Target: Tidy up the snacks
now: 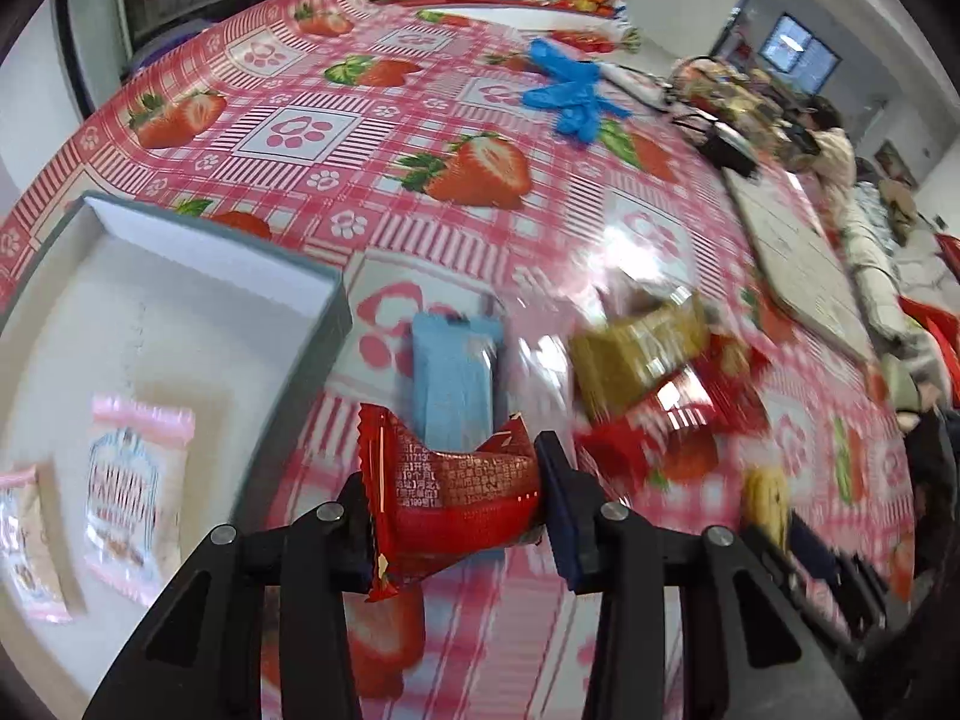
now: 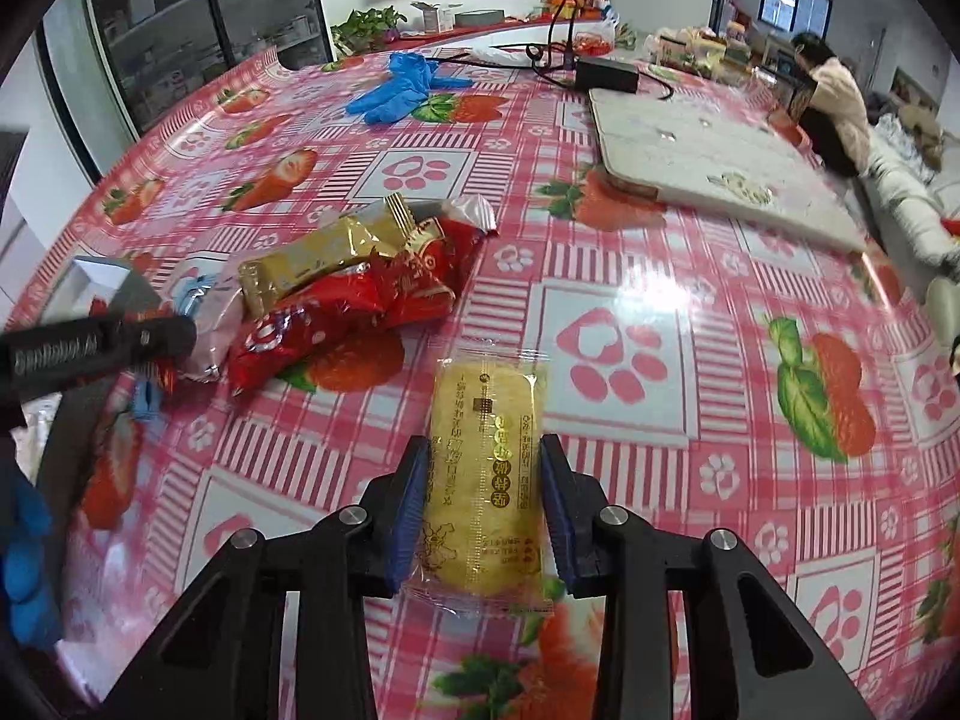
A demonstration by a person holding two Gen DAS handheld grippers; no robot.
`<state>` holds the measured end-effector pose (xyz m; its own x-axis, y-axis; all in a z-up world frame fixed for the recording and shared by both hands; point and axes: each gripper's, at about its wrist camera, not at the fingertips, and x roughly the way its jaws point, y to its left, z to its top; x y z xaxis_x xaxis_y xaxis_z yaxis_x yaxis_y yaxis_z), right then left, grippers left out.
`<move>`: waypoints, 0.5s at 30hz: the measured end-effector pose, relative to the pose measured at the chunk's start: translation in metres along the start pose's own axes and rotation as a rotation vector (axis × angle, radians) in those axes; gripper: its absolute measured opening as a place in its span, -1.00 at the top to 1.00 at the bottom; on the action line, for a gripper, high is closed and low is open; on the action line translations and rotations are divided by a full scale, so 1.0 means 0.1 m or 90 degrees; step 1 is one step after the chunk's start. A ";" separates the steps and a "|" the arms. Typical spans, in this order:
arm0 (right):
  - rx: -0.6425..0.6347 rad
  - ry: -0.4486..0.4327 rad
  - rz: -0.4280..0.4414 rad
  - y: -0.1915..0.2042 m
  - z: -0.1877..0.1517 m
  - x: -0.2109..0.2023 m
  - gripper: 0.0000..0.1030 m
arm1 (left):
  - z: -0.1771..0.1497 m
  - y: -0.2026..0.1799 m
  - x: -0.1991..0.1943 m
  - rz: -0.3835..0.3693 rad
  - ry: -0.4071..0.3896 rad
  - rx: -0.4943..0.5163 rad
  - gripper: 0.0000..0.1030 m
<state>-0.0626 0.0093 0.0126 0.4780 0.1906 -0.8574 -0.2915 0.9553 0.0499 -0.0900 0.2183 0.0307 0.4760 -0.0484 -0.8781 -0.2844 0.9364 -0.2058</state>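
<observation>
The left gripper (image 1: 453, 510) is clamped on a red snack packet (image 1: 456, 492), its pads pressed into both sides; small white print covers the wrapper but is too fine to read. Just beyond lies a blue packet (image 1: 456, 378), with a gold packet (image 1: 636, 354) and red wrappers to the right. To the left a grey-rimmed white box (image 1: 324, 324) holds two pink-edged packets (image 1: 135, 480). The right gripper (image 2: 485, 510) grips a yellow rice-cracker packet (image 2: 486, 480) lying lengthwise between its blue pads; its gold characters are not legible. Far left sits a heap of gold and red packets (image 2: 354, 282). The strawberry tablecloth (image 2: 660, 408) lies open to the right.
</observation>
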 end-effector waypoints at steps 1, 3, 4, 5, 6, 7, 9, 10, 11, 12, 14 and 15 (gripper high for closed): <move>0.002 0.000 0.001 -0.02 -0.03 -0.02 0.27 | -0.06 -0.02 -0.05 -0.002 -0.007 0.013 0.11; 0.007 0.001 -0.002 -0.11 -0.17 -0.11 0.27 | -0.27 -0.06 -0.20 0.002 -0.026 0.063 0.11; 0.008 0.001 -0.004 -0.13 -0.21 -0.13 0.27 | -0.41 -0.09 -0.26 0.001 -0.030 0.094 0.11; 0.012 0.001 -0.008 -0.18 -0.27 -0.18 0.27 | -0.49 -0.10 -0.29 -0.001 -0.029 0.114 0.11; 0.017 0.002 -0.013 -0.23 -0.36 -0.23 0.27 | -0.65 -0.12 -0.33 -0.001 -0.025 0.142 0.11; 0.020 0.001 -0.019 -0.28 -0.45 -0.28 0.27 | -0.72 -0.14 -0.34 0.000 -0.020 0.156 0.10; 0.023 -0.002 -0.031 -0.34 -0.57 -0.36 0.27 | -0.92 -0.18 -0.33 0.012 -0.007 0.188 0.00; 0.025 -0.003 -0.033 -0.37 -0.62 -0.40 0.09 | -0.99 -0.20 -0.33 0.025 -0.010 0.199 -0.10; 0.028 -0.003 -0.029 -0.40 -0.67 -0.43 -0.37 | -1.03 -0.21 -0.33 0.033 -0.016 0.203 -0.38; 0.036 -0.004 -0.022 -0.44 -0.72 -0.46 -0.64 | -1.07 -0.20 -0.33 0.042 -0.028 0.204 -0.57; 0.049 -0.017 -0.028 -0.50 -0.79 -0.52 -0.87 | -1.09 -0.18 -0.35 0.048 -0.043 0.201 -0.58; 0.054 -0.020 -0.033 -0.54 -0.82 -0.55 -0.87 | -1.09 -0.17 -0.37 0.053 -0.050 0.206 -0.58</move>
<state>-0.1408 -0.0711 0.0150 0.5163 0.1456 -0.8439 -0.1949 0.9796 0.0498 -0.1939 0.1663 0.0197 0.5289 0.0473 -0.8474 -0.0521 0.9984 0.0232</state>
